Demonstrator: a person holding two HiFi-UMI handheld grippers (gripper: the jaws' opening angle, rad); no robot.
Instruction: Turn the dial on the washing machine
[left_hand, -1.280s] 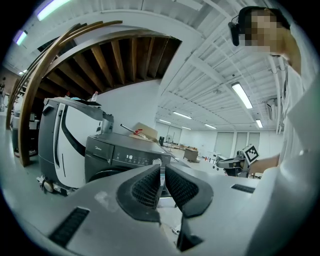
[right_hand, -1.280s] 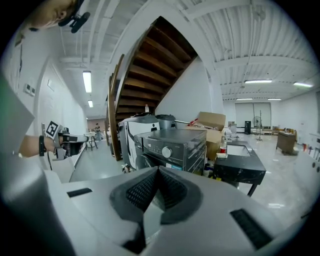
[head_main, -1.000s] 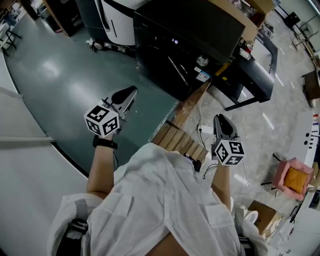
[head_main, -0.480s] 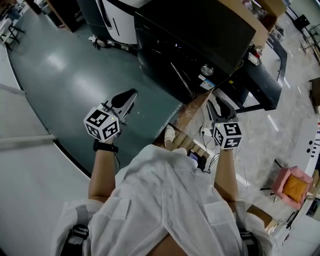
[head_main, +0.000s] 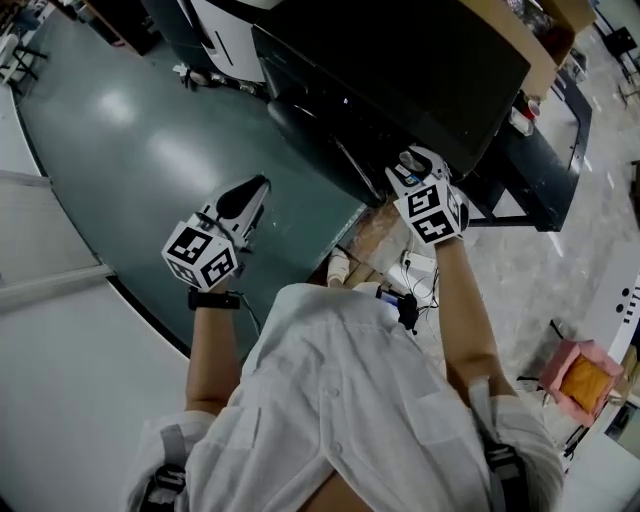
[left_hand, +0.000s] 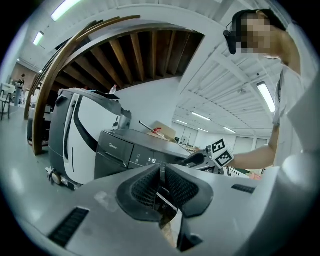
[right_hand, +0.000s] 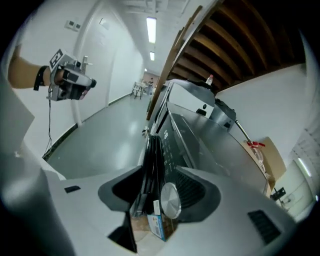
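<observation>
The washing machine is a dark front-loader; its control panel runs away from me in the right gripper view. The round silver dial sits between the jaws of my right gripper, nearer the right-hand pad; the jaws stand apart and do not pinch it. In the head view that right gripper is pressed up to the machine's front and hides the dial. My left gripper hangs over the green floor, away from the machine, shut with nothing held.
A white and grey machine stands left of the washer. A cardboard box lies on top at the right. A wooden board and cables lie on the floor below my right arm. A pink box sits far right.
My right gripper has travelled forward and up from above the wooden slats to the washer's front, with the dial now between its jaws. The left gripper has barely moved.
</observation>
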